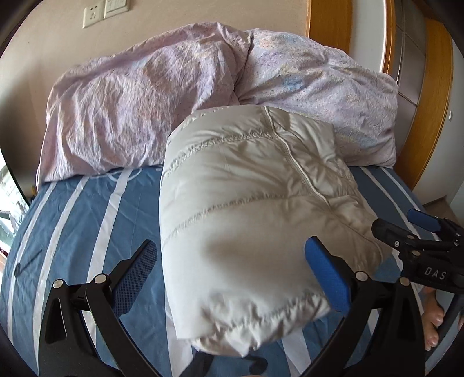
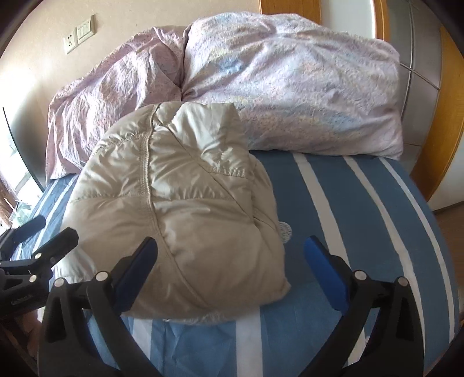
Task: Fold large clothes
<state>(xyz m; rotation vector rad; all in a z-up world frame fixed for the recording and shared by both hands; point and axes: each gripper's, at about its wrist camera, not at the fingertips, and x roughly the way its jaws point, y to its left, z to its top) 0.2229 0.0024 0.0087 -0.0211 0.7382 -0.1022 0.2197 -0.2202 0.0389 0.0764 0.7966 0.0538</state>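
A beige padded jacket [image 1: 249, 208] lies folded into a thick bundle on the blue-and-white striped bed sheet [image 1: 87, 220]; it also shows in the right wrist view [image 2: 179, 214]. My left gripper [image 1: 232, 278] is open, its blue pads on either side of the bundle's near end, gripping nothing. My right gripper [image 2: 232, 275] is open above the bundle's near right corner and the sheet [image 2: 362, 220]. The right gripper also shows at the right edge of the left wrist view [image 1: 417, 232], and the left gripper at the left edge of the right wrist view [image 2: 37, 240].
A crumpled pink patterned duvet [image 1: 179, 98] is heaped across the back of the bed, also in the right wrist view [image 2: 290, 84]. A wooden headboard [image 1: 429, 116] rises at the right. Wall sockets [image 1: 92, 14] sit on the beige wall. A dark pen-like object [image 1: 27, 264] lies on the sheet at left.
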